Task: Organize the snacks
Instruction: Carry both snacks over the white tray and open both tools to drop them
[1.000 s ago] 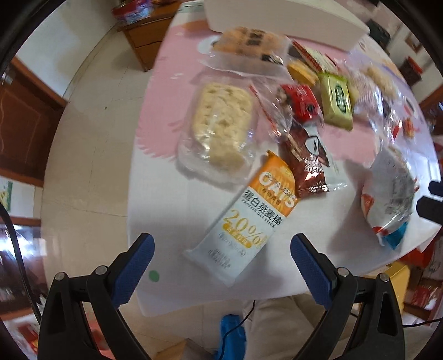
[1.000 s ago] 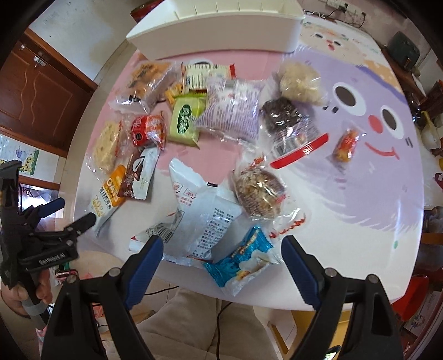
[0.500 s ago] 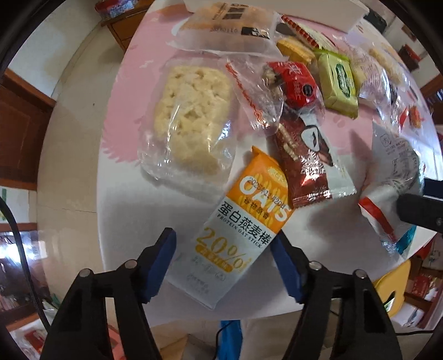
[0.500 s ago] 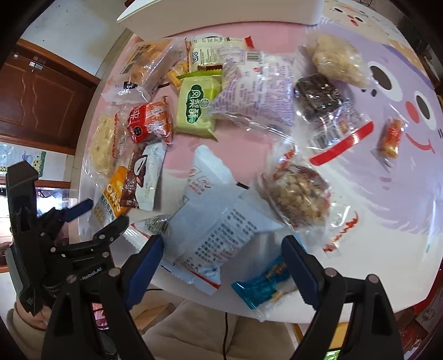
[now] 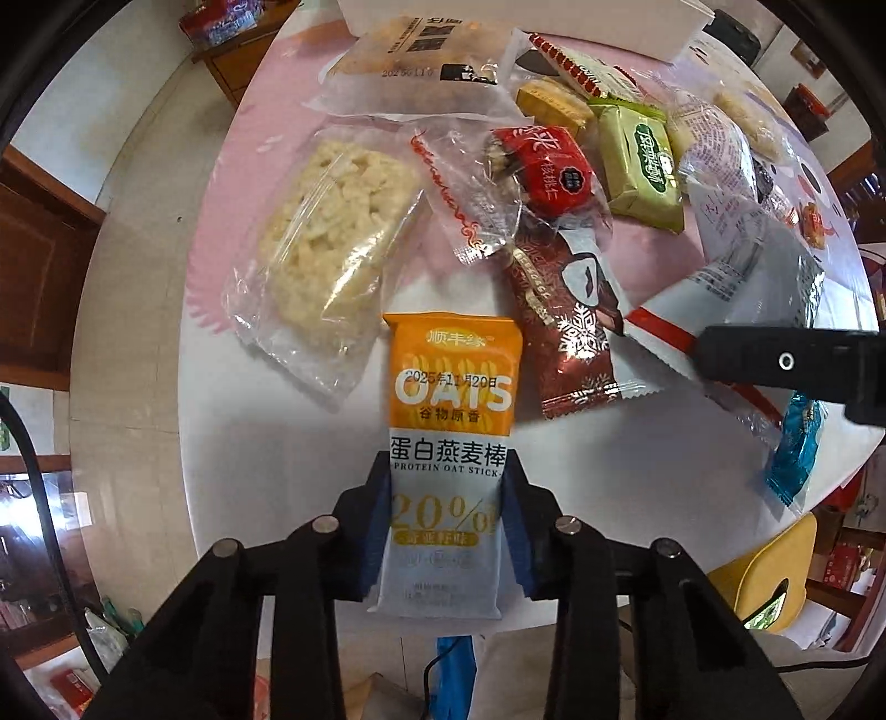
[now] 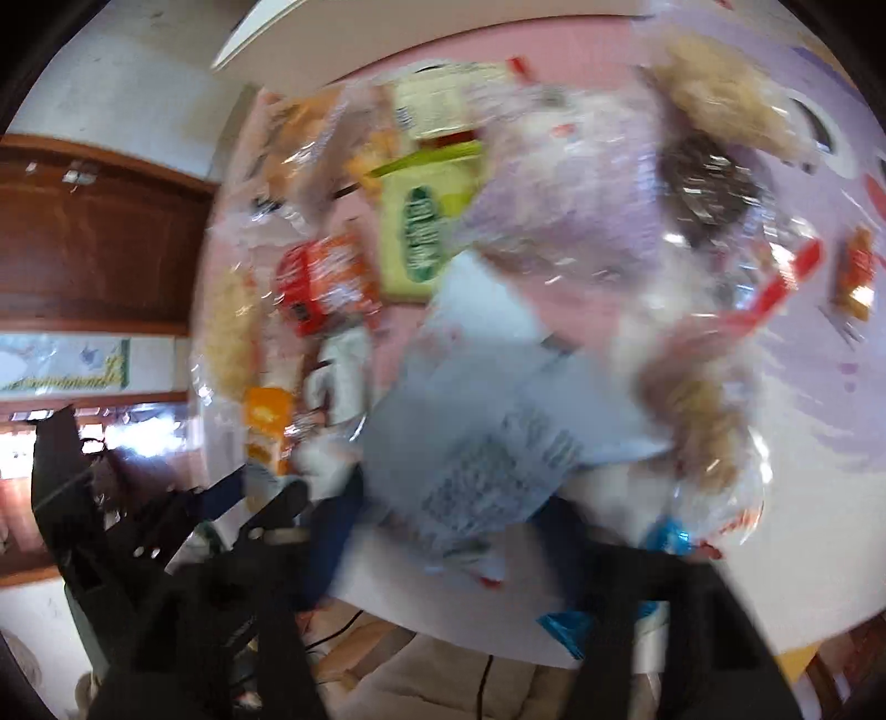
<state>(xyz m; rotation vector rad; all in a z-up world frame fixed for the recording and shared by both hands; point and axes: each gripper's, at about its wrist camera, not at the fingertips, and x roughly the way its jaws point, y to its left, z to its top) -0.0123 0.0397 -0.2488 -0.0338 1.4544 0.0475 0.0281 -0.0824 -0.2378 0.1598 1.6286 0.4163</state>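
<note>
My left gripper (image 5: 447,520) is shut on the lower end of an orange and white oat stick packet (image 5: 451,421) at the near edge of the round table (image 5: 138,387). The same packet (image 6: 268,421) and the left gripper (image 6: 249,498) show at the left of the blurred right wrist view. My right gripper (image 6: 448,531) straddles a large white snack bag (image 6: 487,443); blur hides whether it grips it. Part of the right gripper (image 5: 786,363) shows over that white bag (image 5: 736,277) in the left wrist view.
Many snacks lie on the table: a clear pack of pale rice cake (image 5: 326,243), a brown wrapper (image 5: 565,321), a red packet (image 5: 554,166), a green packet (image 5: 642,160), a blue packet (image 5: 794,443). A white bin (image 5: 526,22) stands at the far edge.
My left gripper has moved forward and closed on the oat stick packet. My right gripper has pushed forward over the white bag and its view is now blurred by motion.
</note>
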